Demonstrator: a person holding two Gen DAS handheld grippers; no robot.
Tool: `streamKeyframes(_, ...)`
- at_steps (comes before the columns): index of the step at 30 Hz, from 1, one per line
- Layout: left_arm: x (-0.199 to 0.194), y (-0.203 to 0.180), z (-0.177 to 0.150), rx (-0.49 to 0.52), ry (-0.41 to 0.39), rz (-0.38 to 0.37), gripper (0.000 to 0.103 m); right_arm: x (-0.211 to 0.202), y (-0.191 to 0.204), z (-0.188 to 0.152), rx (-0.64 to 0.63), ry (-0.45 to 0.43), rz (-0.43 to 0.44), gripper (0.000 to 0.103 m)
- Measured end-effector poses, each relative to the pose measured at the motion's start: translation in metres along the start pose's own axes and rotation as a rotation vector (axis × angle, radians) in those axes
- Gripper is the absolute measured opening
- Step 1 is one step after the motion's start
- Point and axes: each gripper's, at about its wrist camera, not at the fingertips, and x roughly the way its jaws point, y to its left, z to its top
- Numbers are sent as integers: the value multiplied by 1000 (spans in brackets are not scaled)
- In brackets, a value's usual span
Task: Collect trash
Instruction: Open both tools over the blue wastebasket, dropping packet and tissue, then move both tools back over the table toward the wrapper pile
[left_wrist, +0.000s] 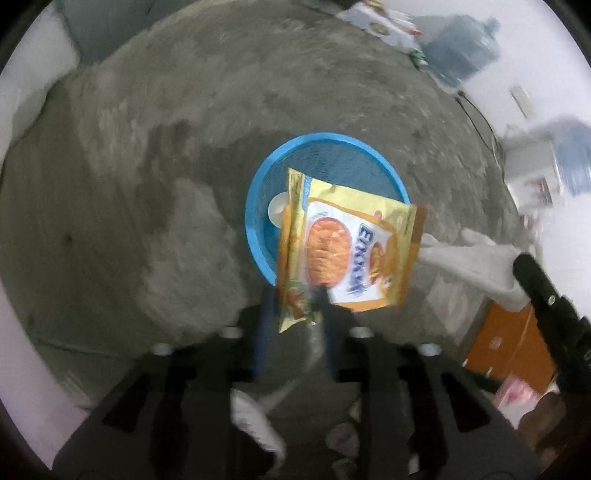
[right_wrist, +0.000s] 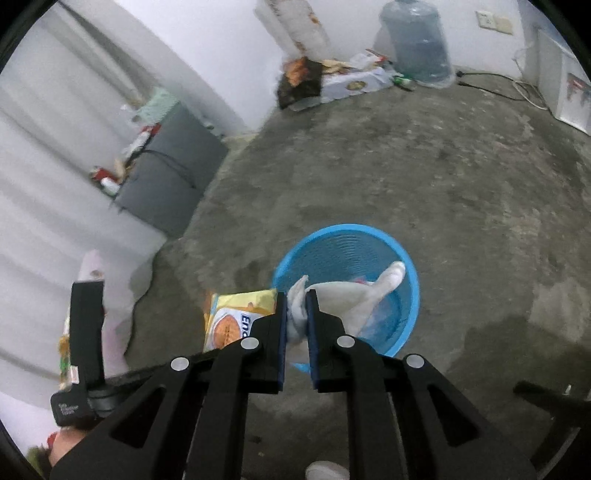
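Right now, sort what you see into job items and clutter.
Job items: snack wrapper in the left gripper; white sock in the right gripper; blue basket.

Clutter: water jug; grey cabinet; cardboard box; cable.

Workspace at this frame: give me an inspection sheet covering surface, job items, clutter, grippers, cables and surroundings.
Surface: bare grey concrete floor, stained in patches.
Job's things: blue mesh basket on the floor; yellow snack wrapper held over its rim; white crumpled bag hanging into the basket.
Clutter: printed cardboard box and torn packaging by the far wall; bottles and scraps beside a dark grey cabinet.
Grippers: left gripper shut on the wrapper's corner; right gripper shut on the white bag.
Cables: black cable along the far wall; another draped over the cabinet.
Surroundings: white walls, large water jug, wall socket.
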Motion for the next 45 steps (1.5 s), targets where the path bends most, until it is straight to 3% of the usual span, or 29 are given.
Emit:
streamKeyframes(3, 11, 6, -4, -66, 11, -23, 51, 15, -12, 1, 21, 29, -39, 42)
streamKeyframes(7, 16, 3, -14, -76, 42, -71, 56, 19, -25, -8, 31, 35, -48, 50)
streamKeyframes(12, -10, 6, -22, -67, 16, -109, 60, 5, -30, -26, 74, 41, -51, 50)
streamKeyframes(17, -45, 27, -42, -141, 14, -200, 61, -34, 8, -47, 7, 3, -10, 66)
streamKeyframes(21, -84, 46, -63, -170, -34, -209, 61, -63, 48, -62, -121, -25, 13, 75)
streamKeyframes(26, -144, 80, -96, -204, -124, -252, 61, -90, 91, -83, -276, -31, 23, 77)
streamKeyframes(32, -206, 132, -154, -278, -228, -313, 61, -120, 126, -104, -372, -30, 108, 77)
streamKeyframes(35, -246, 154, -187, -270, -330, -324, 61, -133, 145, -114, -419, -28, 155, 77)
streamKeyframes(41, -340, 200, -250, -219, -584, -239, 61, -145, 175, -139, -456, 20, 274, 77)
streamKeyframes(45, -388, 246, -292, -290, -712, -142, 62, -137, 203, -154, -459, 94, 377, 77)
